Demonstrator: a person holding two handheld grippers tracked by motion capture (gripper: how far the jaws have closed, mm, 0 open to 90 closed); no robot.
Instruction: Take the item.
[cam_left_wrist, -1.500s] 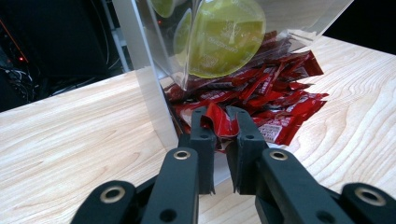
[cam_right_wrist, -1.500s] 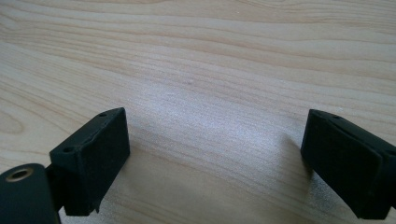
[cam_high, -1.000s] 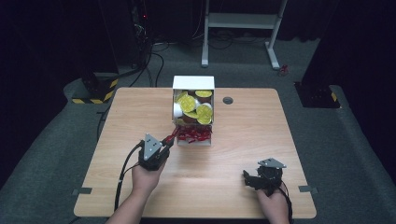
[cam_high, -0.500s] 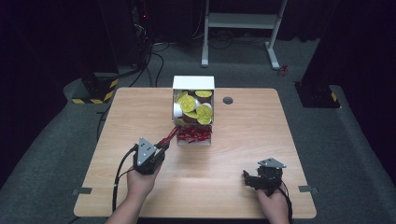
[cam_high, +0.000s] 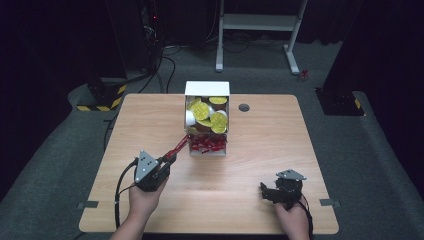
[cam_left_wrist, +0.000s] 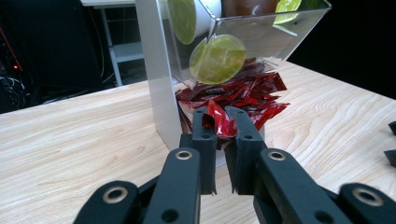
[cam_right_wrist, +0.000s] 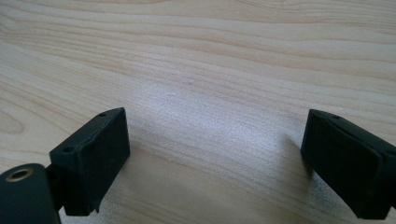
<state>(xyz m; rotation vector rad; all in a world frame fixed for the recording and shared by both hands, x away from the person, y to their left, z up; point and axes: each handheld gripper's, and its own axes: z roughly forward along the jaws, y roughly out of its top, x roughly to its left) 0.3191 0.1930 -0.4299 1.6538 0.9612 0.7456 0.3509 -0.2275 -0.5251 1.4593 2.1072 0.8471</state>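
Left hand-held gripper (cam_left_wrist: 221, 122) pinched tight on one red sachet (cam_left_wrist: 219, 120), centre of the left gripper view, just in front of the clear dispenser (cam_left_wrist: 243, 42) and the heap of red sachets (cam_left_wrist: 252, 95) in its lower tray. In the high view, same left hand-held gripper (cam_high: 170, 158) at lower left of centre, with the sachet (cam_high: 177, 146) stretching up and right toward the dispenser (cam_high: 207, 120). Grip only on a crumpled end, so likely to slip free if tugged quickly. Could also snag neighbouring sachets and spill several onto the tabletop (cam_high: 280, 140), or nudge the light dispenser and shake the yellow-lidded cups (cam_high: 210, 115) above. Right hand-held gripper (cam_high: 266, 192) spread wide, resting at lower right, well apart, offering no steadying of the dispenser.
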